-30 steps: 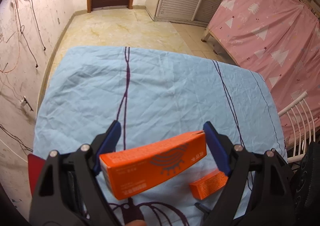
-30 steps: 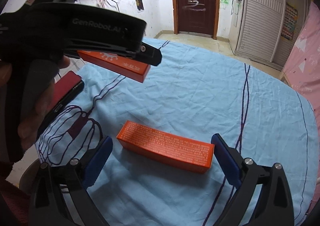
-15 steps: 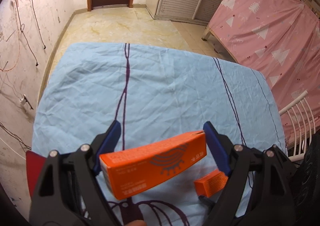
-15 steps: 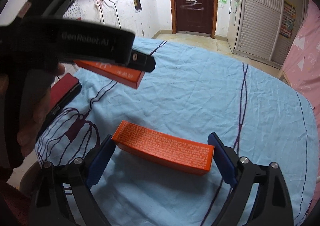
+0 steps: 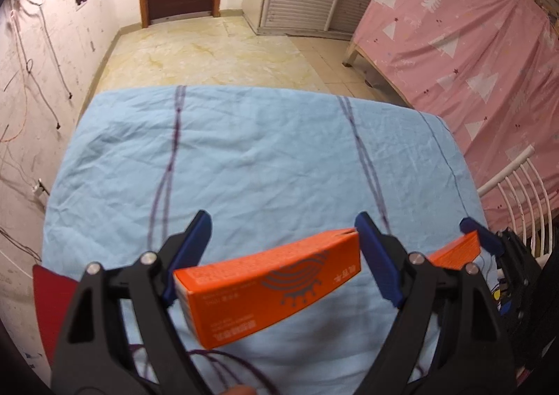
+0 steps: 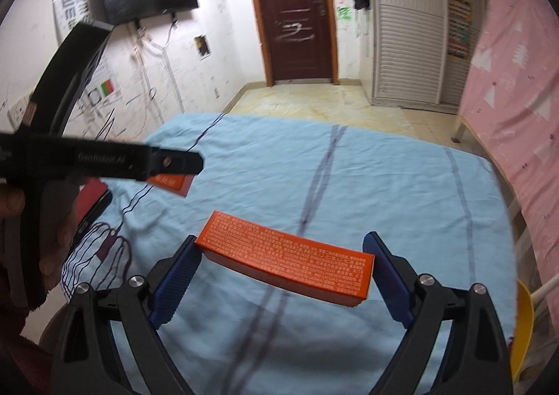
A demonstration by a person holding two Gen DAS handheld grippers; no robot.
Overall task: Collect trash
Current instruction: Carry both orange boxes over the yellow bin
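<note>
My left gripper (image 5: 279, 255) is shut on an orange box (image 5: 269, 279), held endwise between its blue pads above the light blue cloth (image 5: 262, 157). It also shows in the right wrist view (image 6: 167, 164), with part of its box (image 6: 171, 182) under the fingers. My right gripper (image 6: 284, 267) is shut on a second orange box (image 6: 290, 262), lifted off the cloth (image 6: 349, 185). That box (image 5: 454, 251) and the right gripper (image 5: 485, 241) show at the right of the left wrist view.
A red flat object (image 6: 91, 193) lies at the cloth's left edge, also in the left wrist view (image 5: 52, 286). A pink curtain (image 5: 471, 45) hangs on the right. A white metal rack (image 5: 517, 192) stands by the table's right side. A yellow chair (image 6: 524, 318) is lower right.
My right gripper closed on the second orange box and lifted it off the cloth. My left gripper kept its box and rose slightly.
</note>
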